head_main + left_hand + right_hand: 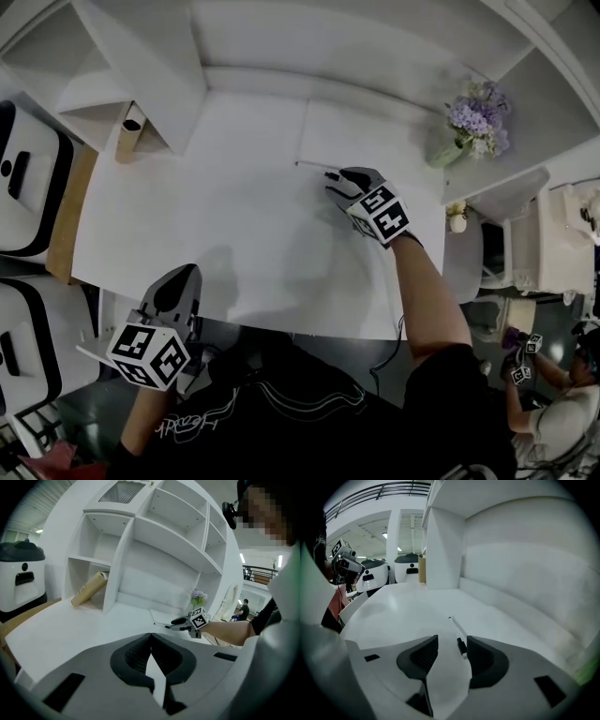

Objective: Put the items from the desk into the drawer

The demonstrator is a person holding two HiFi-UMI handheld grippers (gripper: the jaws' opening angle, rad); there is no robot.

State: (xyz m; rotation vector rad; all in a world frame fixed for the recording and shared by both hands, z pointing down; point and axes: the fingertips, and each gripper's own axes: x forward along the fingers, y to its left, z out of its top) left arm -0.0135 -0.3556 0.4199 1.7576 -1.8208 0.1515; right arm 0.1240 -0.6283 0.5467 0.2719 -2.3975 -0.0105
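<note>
Left gripper (180, 277), at the front left corner of the white desk (234, 234), has its jaws together on nothing, well apart from the thin white pen with a black end (317, 168) lying toward the back right. Right gripper (336, 184) is at it, jaws apart. Only the right gripper view shows the black end between them, just beside the right jaw, barrel running straight away.

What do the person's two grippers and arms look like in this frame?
The left gripper and right gripper have grey shells, black ribbed pads inside the jaws, and a cube of black-and-white square markers each. The person wears a black short-sleeved top with white line print.
</note>
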